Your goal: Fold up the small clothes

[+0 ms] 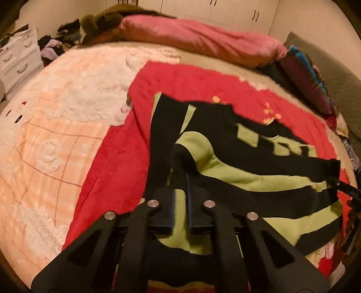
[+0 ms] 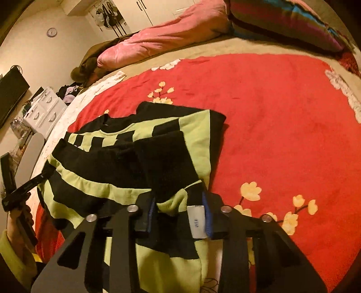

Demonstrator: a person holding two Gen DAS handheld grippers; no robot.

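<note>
On the bed [image 2: 282,117], both grippers [image 1: 180,175] [image 2: 180,202] clench the striped sweater's [image 2: 126,157] near edge; next, fold it evenly forward.

Sweater [image 2: 135,157] lies on blanket [image 2: 270,112] (pillows [image 2: 158,42] behind it).

I count 1 striped sweater [image 1: 237,171], 1 red blanket [image 2: 270,112], 1 pink duvet [image 1: 203,38], 1 striped pillow [image 2: 282,20], 1 wall clock [image 2: 52,32], and my 2 grippers: left gripper [image 1: 180,178], right gripper [image 2: 178,200].
</note>
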